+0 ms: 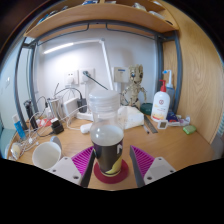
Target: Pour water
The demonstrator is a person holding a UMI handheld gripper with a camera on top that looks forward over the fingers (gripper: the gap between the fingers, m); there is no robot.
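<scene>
A clear plastic bottle (107, 135) with a dark label and a white cap stands upright on a round red coaster (112, 177) on the wooden desk (170, 145). It stands between the fingers of my gripper (112, 157), which is open. The left magenta pad (84, 160) lies close against the bottle's side, and a narrow gap shows between the bottle and the right pad (141, 159). A white cup (46, 153) sits on the desk to the left, just beyond the left finger.
At the back of the desk are a small tree-like figure (134, 85), a white bottle with a red top (160, 102), cables and small clutter at the left (45, 120). A wooden shelf (100, 18) runs overhead. A wooden side panel (205, 70) closes the right.
</scene>
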